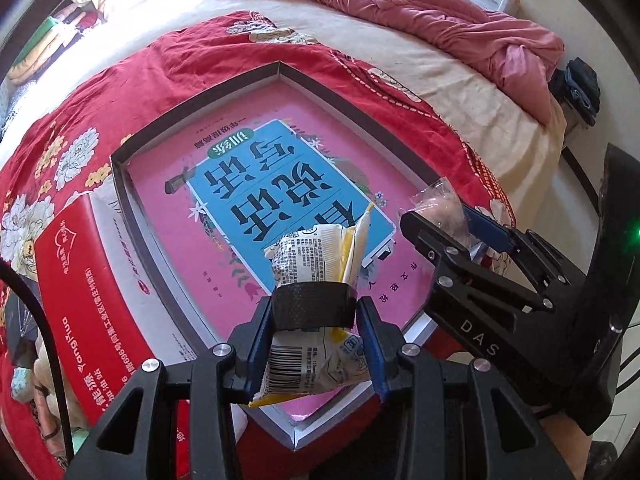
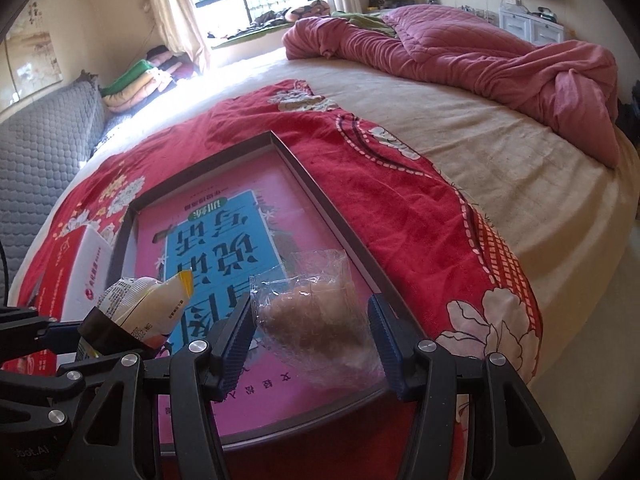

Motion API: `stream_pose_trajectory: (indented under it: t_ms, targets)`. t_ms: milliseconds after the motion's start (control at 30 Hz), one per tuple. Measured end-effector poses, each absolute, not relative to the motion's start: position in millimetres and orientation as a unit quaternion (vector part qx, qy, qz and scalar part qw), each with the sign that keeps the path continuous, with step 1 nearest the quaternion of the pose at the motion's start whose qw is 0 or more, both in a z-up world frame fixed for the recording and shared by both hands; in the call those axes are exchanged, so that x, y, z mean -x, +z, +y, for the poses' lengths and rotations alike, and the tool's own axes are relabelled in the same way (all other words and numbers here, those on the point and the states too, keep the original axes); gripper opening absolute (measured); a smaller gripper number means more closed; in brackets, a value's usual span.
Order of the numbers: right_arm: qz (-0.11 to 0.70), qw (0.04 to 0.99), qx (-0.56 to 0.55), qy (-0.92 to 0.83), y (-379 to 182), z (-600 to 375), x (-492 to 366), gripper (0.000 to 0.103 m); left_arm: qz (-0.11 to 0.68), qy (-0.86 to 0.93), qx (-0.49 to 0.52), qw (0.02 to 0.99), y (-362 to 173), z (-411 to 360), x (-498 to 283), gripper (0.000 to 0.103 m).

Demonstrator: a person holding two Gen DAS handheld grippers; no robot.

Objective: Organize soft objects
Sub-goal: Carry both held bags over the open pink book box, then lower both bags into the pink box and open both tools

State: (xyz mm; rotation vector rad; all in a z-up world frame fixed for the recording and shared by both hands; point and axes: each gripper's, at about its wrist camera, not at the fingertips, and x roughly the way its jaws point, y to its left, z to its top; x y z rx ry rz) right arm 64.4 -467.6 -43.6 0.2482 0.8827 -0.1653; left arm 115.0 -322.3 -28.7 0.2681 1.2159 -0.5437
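Snack packs fill both my tools above the shallow box (image 1: 200, 92) on the red floral cloth (image 2: 404, 216): my left gripper (image 1: 316, 344) squeezes a white-and-yellow printed pack (image 1: 316, 252), my right gripper (image 2: 312, 340) clamps a clear bag of something brownish (image 2: 316, 312), both over the pink book (image 2: 288, 208) inside.
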Motion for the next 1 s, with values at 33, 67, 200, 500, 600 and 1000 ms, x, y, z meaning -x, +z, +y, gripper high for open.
stream_pose_trajectory:
  t_ms: [33, 67, 200, 500, 600, 1000]
  targets:
    - [0.427, 0.892, -0.123, -0.080, -44.4, -469.5, -64.3, 0.059, 0.563, -0.250, -0.128, 0.777, -30.5, -323.3, -114.9, 0.042]
    - [0.427, 0.892, -0.124, -0.083, -44.1, -470.8, -64.4, 0.059, 0.562, -0.250, -0.132, 0.778, -31.9, -324.0, -114.4, 0.042]
    - [0.430, 0.891, -0.121, -0.079, -46.9, -470.2, -64.2, 0.059, 0.568, -0.250, -0.133, 0.772, -36.4, -324.5, -115.2, 0.042]
    - [0.431, 0.889, -0.130, -0.080, -47.4, -471.9, -63.0, 0.063, 0.574, -0.248, -0.150, 0.766, -46.0, -329.2, -113.3, 0.042]
    - [0.429, 0.889, -0.136, -0.080, -47.5, -473.4, -61.7, 0.065, 0.577, -0.251, -0.148, 0.763, -47.9, -330.4, -113.4, 0.044]
    - [0.405, 0.900, -0.138, -0.082, -36.6, -472.6, -53.2, 0.070, 0.567, -0.252, -0.153, 0.769, -45.5, -328.4, -110.0, 0.044]
